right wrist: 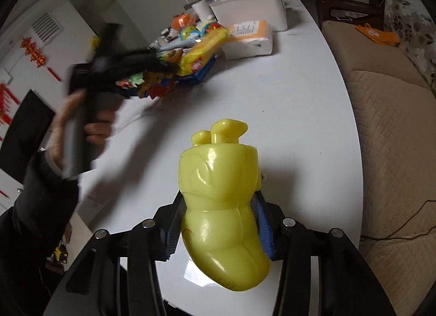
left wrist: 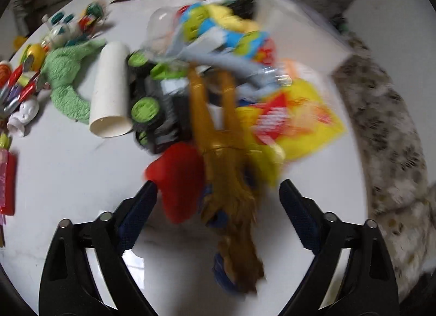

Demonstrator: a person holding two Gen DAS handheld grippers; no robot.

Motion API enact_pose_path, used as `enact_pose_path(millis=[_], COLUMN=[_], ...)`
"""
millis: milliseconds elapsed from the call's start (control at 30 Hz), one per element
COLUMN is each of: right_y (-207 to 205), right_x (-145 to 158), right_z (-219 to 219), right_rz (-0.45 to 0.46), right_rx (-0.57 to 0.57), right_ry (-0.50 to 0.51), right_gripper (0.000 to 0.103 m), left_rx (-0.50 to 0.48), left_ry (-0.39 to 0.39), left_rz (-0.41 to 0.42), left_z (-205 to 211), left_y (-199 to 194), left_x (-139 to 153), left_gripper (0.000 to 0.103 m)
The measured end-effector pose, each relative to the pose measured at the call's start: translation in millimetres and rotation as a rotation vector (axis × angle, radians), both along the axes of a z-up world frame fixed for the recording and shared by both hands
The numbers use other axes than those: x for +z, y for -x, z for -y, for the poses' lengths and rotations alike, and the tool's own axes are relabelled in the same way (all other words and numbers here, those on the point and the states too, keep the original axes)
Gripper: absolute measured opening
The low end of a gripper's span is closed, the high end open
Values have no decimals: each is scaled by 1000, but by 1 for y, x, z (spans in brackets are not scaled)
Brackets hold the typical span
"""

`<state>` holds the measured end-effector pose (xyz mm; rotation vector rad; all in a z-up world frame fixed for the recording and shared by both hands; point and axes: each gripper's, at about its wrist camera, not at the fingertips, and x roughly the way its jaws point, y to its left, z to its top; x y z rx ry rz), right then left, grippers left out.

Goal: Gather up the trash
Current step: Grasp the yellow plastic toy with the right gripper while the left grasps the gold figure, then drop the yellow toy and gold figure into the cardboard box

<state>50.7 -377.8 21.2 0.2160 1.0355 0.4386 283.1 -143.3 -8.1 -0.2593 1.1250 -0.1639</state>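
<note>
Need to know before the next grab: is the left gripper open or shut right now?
Open. In the left wrist view the left gripper has its fingers wide apart, holding nothing, above the red piece and brown toy.

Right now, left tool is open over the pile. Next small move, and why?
Probably ease the left tool forward and close on the brown figure. It lies between the open fingers, with the red piece by the left finger. The right tool is already shut on the yellow plastic toy, so it cannot help. The left view is motion-blurred, so settle first.
</note>
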Motion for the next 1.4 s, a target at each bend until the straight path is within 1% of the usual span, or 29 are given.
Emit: enact_pose_path(millis=[33,67,100,167,200,233,267,300,367,433,500,533,600,700,800,833,900,967,1000,1033,1067,1100,1133,1200,1233,1300,1333,1367,1400], right_y=[2,6,7,10,12,16,16,18,26,29,36,37,40,46,52,52,53,49,50,50,50,50,50,49,50,48,48,46,46], right_x=[2,2,4,8,10,12,12,14,15,15,11,9,4,1,-4,-5,-8,-11,-12,-13,-16,-18,-20,-25,-26,-31,-32,-34,-34], right_z=[0,2,1,-4,-8,-12,-18,-24,-39,-52,-72,-78,-94,-110,-117,-118,-118,-117,-117,-117,-116,-115,-115,-114,-114,-114,-114,-114,-114], right_rz=[13,24,34,62,75,87,94,102,110,103,101,94,79,74,68,63,49,46,43,41,37,30,26,16,14,5,2,0,0], right_rx=[1,1,-1,-3,1,8,15,27,49,71,89,95,109,124,137,138,135,134,133,134,130,125,121,113,113,110,108,107,105], right_ry=[-11,-21,-31,-40,-46,-56,-63,-68,-83,-109,-117,-125,-138,-122,-102,-102,-110,-111,-111,-113,-117,-123,-127,-135,-137,-142,-145,-149,-150], right_gripper=[47,47,47,47,47,47,47,47,47,47,47,47,47,47,47,47,47,47,47,47,47,47,47,47,47,47,47,47,47], left_rx=[-14,-25,-36,-55,-88,-104,-121,-142,-160,-176,-176,-178,-183,-186,-168,-160,-159,-171,-192,-227,-244,-286,-314,-378,-426,-458,-468,-469,-467], left_ry=[28,45,47,-31,-69,-88,-118,-117,-117,-134,-136,-114,-106,-93,-86,-75,-38,-61,-68,-99,-134,-182,-227,-314,-340,-371,-365,-364,-350], left_rz=[1,10,23,123,199,245,312,359,416,443,428,400,368,306,265,259,281,335,347,355,371,405,425,426,402,338,279,235,198], left_z=[-3,-7,-11,-19,-24,-28,-35,-43,-55,-70,-82,-91,-101,-115,-128,-131,-137,-138,-136,-131,-127,-121,-116,-106,-100,-95,-93,-92,-92], left_y=[2,5,9,33,54,68,90,109,135,159,173,181,186,199,206,209,220,228,228,225,223,221,219,207,195,174,158,148,139], left_x=[-2,-3,-2,14,28,37,50,60,70,74,69,61,45,19,1,-1,0,9,12,16,20,25,26,27,24,15,6,-3,-11], left_gripper=[39,25,21,11,2,2,2,2,2,2,0,0,0,0,0,0,0,3,23,46,78,87,87,87,87,85,81,58,47])
